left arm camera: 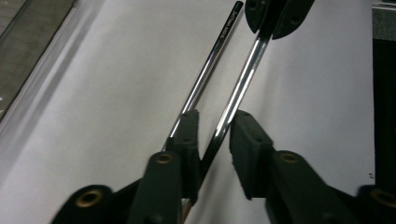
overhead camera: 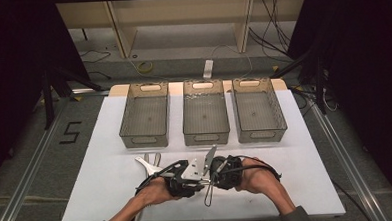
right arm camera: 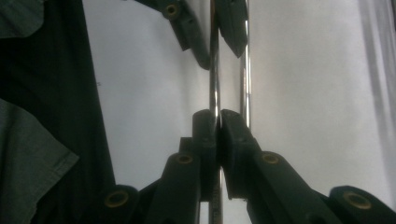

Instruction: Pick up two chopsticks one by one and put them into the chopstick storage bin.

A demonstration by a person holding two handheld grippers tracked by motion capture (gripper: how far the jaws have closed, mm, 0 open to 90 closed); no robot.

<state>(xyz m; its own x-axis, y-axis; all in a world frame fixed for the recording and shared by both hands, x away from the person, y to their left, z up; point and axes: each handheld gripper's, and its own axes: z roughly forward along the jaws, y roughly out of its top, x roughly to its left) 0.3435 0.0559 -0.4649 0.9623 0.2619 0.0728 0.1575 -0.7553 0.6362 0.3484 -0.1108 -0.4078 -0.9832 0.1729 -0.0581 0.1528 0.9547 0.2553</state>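
Low over the front middle of the white table [overhead camera: 105, 139], my two grippers face each other tip to tip. My right gripper [right arm camera: 218, 119] is shut on a thin shiny metal rod [right arm camera: 215, 88] and holds it lengthwise. The same rod [left arm camera: 243, 79] runs between the jaws of my left gripper [left arm camera: 215, 121], close to one pad with a gap at the other, so this gripper is open around it. A second shiny rod [left arm camera: 205, 74] with a black printed end lies alongside on the table. In the high view the left gripper [overhead camera: 201, 183] and right gripper [overhead camera: 213, 176] overlap.
Three empty grey mesh baskets [overhead camera: 144, 115] [overhead camera: 205, 112] [overhead camera: 259, 110] stand in a row at the back of the table. Flat silver utensil parts [overhead camera: 147, 162] lie just left of my grippers. Cables loop beneath the hands near the front edge.
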